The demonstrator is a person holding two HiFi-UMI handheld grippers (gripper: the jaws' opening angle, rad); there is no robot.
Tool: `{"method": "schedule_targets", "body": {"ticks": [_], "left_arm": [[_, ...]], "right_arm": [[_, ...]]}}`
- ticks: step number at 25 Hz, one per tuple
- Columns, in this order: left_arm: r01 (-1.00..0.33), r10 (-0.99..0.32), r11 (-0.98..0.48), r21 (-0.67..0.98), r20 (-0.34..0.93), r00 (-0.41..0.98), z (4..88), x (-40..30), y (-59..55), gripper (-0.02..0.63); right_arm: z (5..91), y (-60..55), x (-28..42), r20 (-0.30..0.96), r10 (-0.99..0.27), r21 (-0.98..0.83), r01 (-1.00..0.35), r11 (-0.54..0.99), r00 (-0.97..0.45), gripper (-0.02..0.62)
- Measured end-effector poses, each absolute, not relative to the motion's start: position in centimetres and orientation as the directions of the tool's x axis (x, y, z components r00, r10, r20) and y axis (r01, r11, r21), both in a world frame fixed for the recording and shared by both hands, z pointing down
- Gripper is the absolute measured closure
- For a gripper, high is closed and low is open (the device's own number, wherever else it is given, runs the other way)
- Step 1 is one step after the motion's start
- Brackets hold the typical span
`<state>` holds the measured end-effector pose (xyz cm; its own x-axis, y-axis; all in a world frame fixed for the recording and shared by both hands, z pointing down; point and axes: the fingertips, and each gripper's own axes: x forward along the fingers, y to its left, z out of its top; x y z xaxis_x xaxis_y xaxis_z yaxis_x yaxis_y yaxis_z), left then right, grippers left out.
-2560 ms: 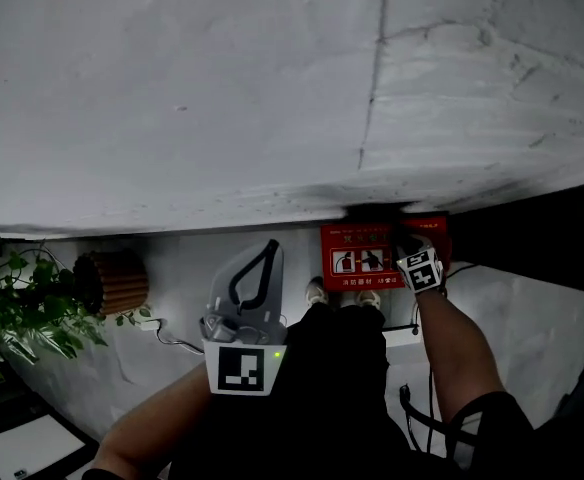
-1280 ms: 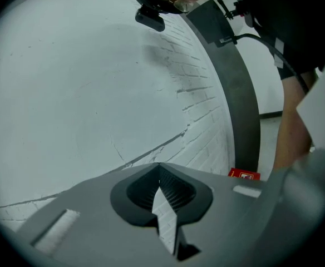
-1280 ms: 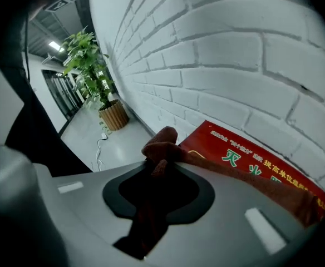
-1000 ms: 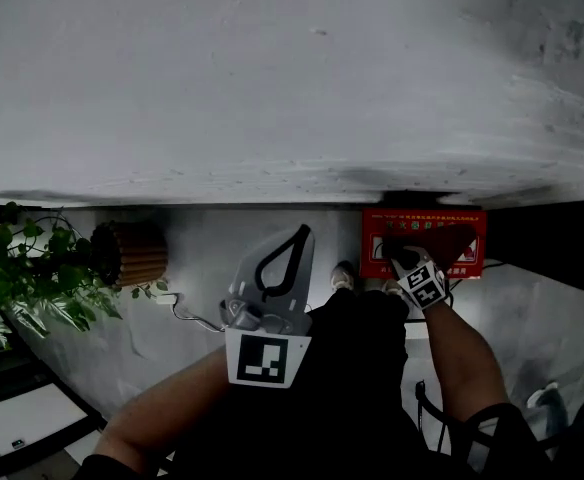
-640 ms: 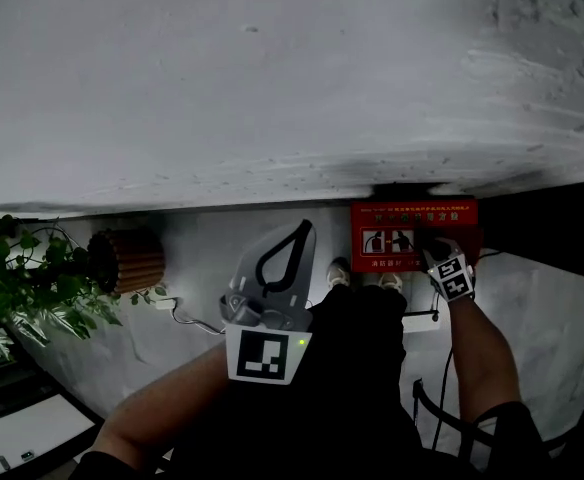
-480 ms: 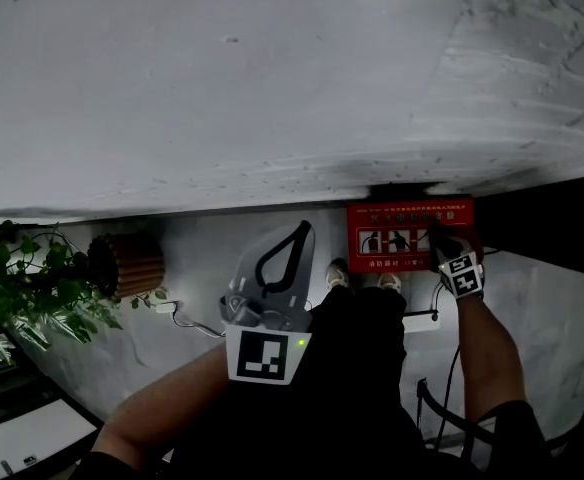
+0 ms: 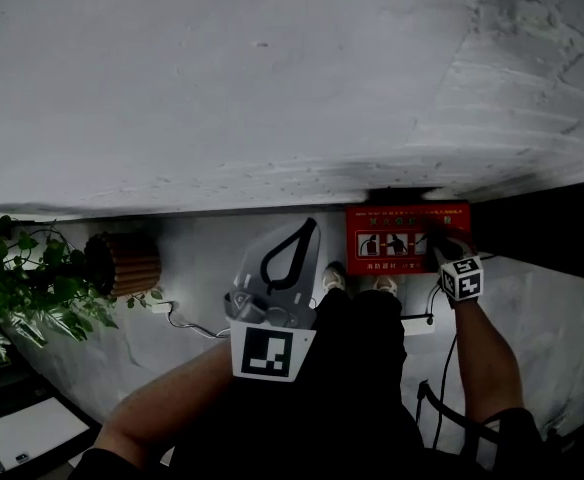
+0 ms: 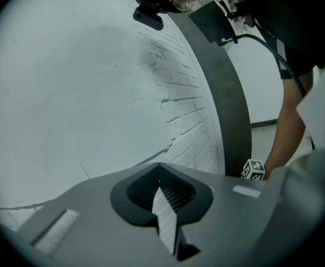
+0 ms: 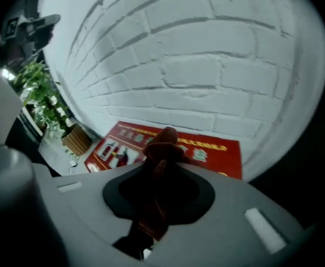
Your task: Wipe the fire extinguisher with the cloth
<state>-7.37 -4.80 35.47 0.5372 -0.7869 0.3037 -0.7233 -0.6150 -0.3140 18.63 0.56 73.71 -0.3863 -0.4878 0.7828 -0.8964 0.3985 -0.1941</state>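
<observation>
- Cloth, dark red, is pinched between the pads of the right gripper and bunches out past the tips.
- Right gripper points down at the right part of the red box. Whether the cloth touches the box cannot be told.
- Red box, printed with extinguisher pictures, stands at the foot of the white brick wall. Whether it holds the extinguisher cannot be told.
- Left gripper is held nearer, left of the box and well apart from it. Its jaws are pressed together at the tips with nothing between.
- Plant in a ribbed pot stands far left by the wall.
- Shoes stand just near of the box.
</observation>
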Motion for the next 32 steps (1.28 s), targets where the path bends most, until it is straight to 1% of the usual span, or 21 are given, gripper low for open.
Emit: {"method": "schedule_targets", "body": {"ticks": [3,7,10,12,15,19,25,32], "left_arm": [[-0.735,-0.797,-0.602,-0.313,0.295,0.527,35.3,-8.1,-4.7,0.606],[-0.747,-0.817,-0.575,-0.334,0.291,0.498,35.0,-10.0,-4.6,0.606],[-0.758,-0.834,-0.549,-0.352,0.297,0.465,35.0,-11.8,-4.5,0.606],[-0.764,-0.842,-0.534,-0.362,0.307,0.444,35.2,-13.0,-4.3,0.606],[-0.774,-0.855,-0.512,-0.373,0.311,0.415,35.3,-14.4,-4.3,0.606],[-0.785,-0.859,-0.504,-0.362,0.31,0.408,35.3,-14.6,-4.4,0.606],[-0.76,-0.831,-0.552,-0.342,0.295,0.471,35.0,-11.4,-4.6,0.606],[-0.723,-0.788,-0.614,-0.316,0.303,0.537,35.5,-7.4,-4.2,0.606]], "right_arm": [[72.3,0.7,11.0,0.711,-0.464,-0.254,-0.809,0.53,-0.528,0.532],[72.1,2.4,0.5,0.672,-0.354,-0.319,-0.685,0.654,-0.651,0.532],[73.3,5.2,-5.3,0.687,-0.225,-0.345,-0.582,0.736,-0.691,0.532],[74.9,6.7,-6.9,0.725,-0.169,-0.338,-0.559,0.757,-0.668,0.532],[77.0,6.8,-5.7,0.761,-0.176,-0.359,-0.632,0.687,-0.624,0.532],[77.1,7.4,-3.5,0.751,-0.172,-0.355,-0.61,0.709,-0.637,0.534],[76.9,8.1,3.1,0.754,-0.221,-0.34,-0.656,0.674,-0.619,0.534],[76.8,7.1,11.7,0.797,-0.299,-0.283,-0.761,0.583,-0.525,0.534]]}}
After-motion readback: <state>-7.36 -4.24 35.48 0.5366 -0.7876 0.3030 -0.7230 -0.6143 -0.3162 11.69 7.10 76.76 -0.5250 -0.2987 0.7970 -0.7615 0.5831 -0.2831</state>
